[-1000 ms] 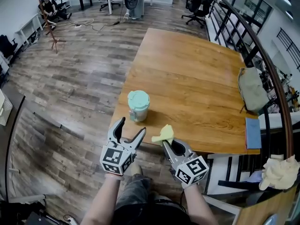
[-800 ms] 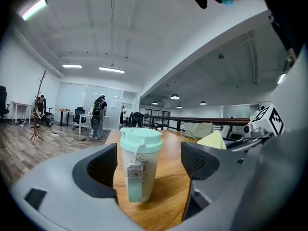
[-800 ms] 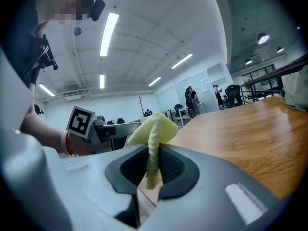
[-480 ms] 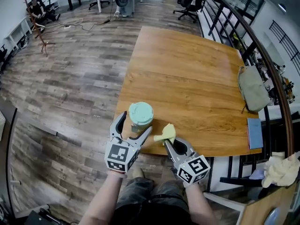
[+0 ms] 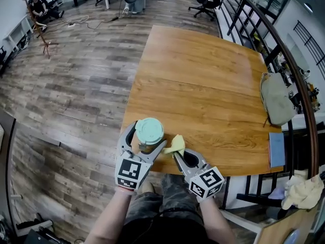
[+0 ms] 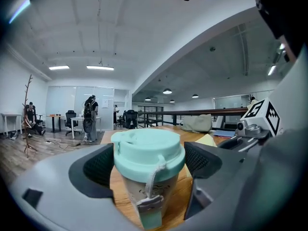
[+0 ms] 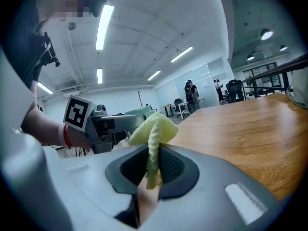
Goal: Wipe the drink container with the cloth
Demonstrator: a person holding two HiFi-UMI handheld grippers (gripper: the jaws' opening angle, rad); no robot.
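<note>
The drink container (image 5: 149, 131), a paper cup with a mint-green lid, stands upright near the table's front edge. My left gripper (image 5: 147, 137) is open around it. Its jaws have just been opening and flank the cup (image 6: 148, 154) with a small gap on each side in the left gripper view. My right gripper (image 5: 175, 155) is shut on a yellow cloth (image 5: 177, 144), which sticks up from between its pads (image 7: 169, 165). The cloth (image 7: 153, 128) hangs just right of the cup; I cannot tell whether it touches it.
The wooden table (image 5: 203, 85) stretches away ahead. A grey-green bag (image 5: 277, 100) and a blue notebook (image 5: 275, 149) lie at its right edge, next to a dark railing (image 5: 289, 60). The wood floor lies to the left.
Both grippers moved forward toward the cup. The left jaws, short of the cup before, now stand on either side of it. The cloth has come close beside the cup.
</note>
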